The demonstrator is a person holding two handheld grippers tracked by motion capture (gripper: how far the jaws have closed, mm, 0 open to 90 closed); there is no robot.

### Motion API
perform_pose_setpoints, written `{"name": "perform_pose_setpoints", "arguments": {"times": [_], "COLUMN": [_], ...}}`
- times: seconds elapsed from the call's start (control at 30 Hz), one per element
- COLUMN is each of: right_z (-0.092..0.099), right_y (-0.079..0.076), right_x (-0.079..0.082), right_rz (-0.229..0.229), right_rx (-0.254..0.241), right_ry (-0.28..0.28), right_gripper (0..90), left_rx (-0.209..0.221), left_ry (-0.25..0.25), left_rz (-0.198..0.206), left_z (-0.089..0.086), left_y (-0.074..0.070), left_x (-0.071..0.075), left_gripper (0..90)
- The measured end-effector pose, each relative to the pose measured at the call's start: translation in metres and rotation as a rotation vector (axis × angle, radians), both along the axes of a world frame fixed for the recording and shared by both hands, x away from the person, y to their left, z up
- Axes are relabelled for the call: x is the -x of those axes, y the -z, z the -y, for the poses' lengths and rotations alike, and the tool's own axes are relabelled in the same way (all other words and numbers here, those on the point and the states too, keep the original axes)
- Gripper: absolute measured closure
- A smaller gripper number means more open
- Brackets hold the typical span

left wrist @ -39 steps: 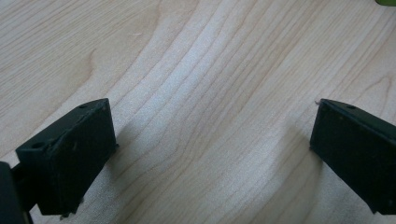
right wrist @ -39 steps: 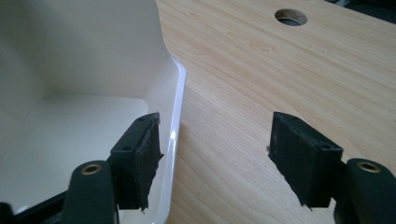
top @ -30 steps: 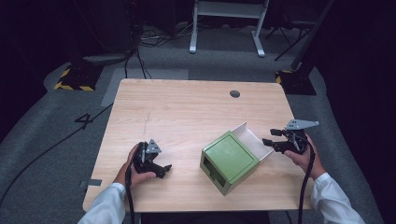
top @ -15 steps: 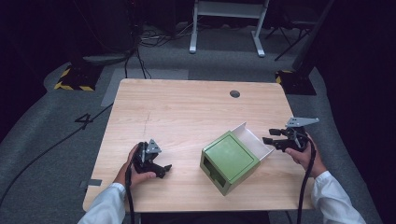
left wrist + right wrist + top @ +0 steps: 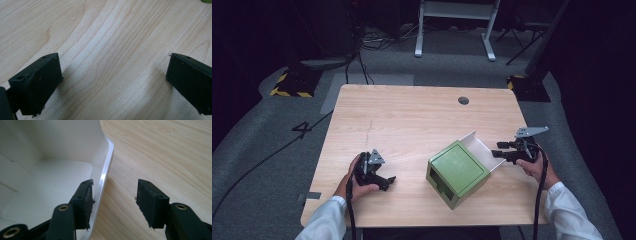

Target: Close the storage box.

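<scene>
Right gripper straddling the edge of the open box flap, left one parked on bare wood.

The green cardboard box with a white inner flap [image 5: 458,172] sits near the front right corner of the light wooden worktop [image 5: 412,115]. The right gripper [image 5: 113,195] is spread, one jaw inside over the white flap, the other outside above the wood; looks like touching, hard to tell. The left gripper [image 5: 113,75] is spread wide near the front left edge, hand [image 5: 354,182] wrapped around it. No readable labels.

Box: I see a green box [image 5: 458,172] with its white inner tray [image 5: 482,150] slid partly out.
Pose: turned diagonally, tray pointing to two o'clock.
Place: five o'clock on the table [image 5: 412,120].
</scene>
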State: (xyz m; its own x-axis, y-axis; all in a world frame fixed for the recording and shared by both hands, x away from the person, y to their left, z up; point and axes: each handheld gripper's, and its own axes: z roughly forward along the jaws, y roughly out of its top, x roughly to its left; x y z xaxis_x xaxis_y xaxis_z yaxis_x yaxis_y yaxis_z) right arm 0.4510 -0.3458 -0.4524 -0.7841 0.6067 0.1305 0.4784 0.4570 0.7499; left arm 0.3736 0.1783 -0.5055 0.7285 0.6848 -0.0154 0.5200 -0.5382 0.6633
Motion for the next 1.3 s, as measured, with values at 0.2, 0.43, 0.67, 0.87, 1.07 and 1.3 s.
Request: {"name": "perform_pose_setpoints", "arguments": {"times": [0.2,0.43,0.67,0.87,1.07,1.3], "right_z": [-0.015,-0.030,-0.044,-0.059,-0.070,-0.080], "right_y": [0.009,0.008,0.002,-0.001,-0.002,-0.002], "right_x": [-0.003,0.000,0.001,0.006,0.008,0.010], "right_rz": [-0.046,-0.019,-0.005,-0.002,-0.016,-0.034], "right_rx": [0.047,0.069,0.061,0.067,0.089,0.092], "right_ry": [-0.063,-0.081,-0.119,-0.166,-0.209,-0.264], "right_gripper": [50.2,60.3,57.7,54.6,48.8,47.7], "left_rx": [0.000,0.000,0.000,0.000,0.000,0.000], "left_ry": [0.000,0.000,0.000,0.000,0.000,0.000], "left_rz": [0.000,0.000,0.000,0.000,0.000,0.000], "left_z": [0.000,0.000,0.000,0.000,0.000,0.000], "left_y": [0.000,0.000,0.000,0.000,0.000,0.000], "left_x": [0.000,0.000,0.000,0.000,0.000,0.000], "left_gripper": [0.4,0.4,0.4,0.4,0.4,0.4]}}
